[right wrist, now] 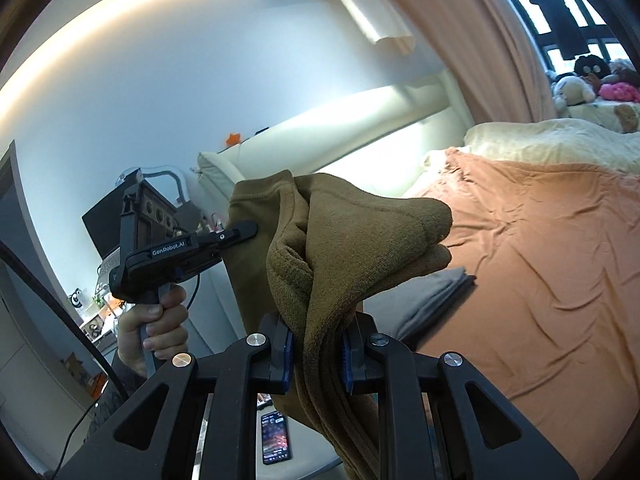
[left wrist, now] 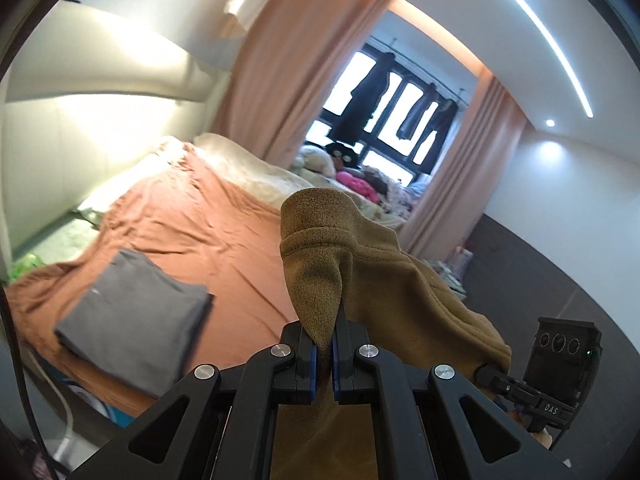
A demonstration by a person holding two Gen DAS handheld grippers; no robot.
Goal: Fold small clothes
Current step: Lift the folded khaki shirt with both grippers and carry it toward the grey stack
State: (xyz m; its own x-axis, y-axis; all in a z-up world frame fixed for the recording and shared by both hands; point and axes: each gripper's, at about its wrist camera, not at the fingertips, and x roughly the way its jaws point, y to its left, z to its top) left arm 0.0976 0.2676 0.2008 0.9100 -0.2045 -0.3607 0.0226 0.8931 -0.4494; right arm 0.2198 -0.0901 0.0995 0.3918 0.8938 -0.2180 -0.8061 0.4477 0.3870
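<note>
So both claws were clamped on the brown garment (left wrist: pixel 384 280), left gripper (left wrist: pixel 325 354) pinching a corner, right gripper (right wrist: pixel 318 354) holding a thick bunch, mid-frame above the bed (left wrist: pixel 224 240). Looked like the lift-and-spread step; next it probably needed laying flat beside the grey stack (left wrist: pixel 132 316) at lower left.

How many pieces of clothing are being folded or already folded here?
2. A brown garment is held up in the air, pinched by both the left tool and the right tool. A folded grey garment lies on the orange bedsheet. Others may be out of view.
</note>
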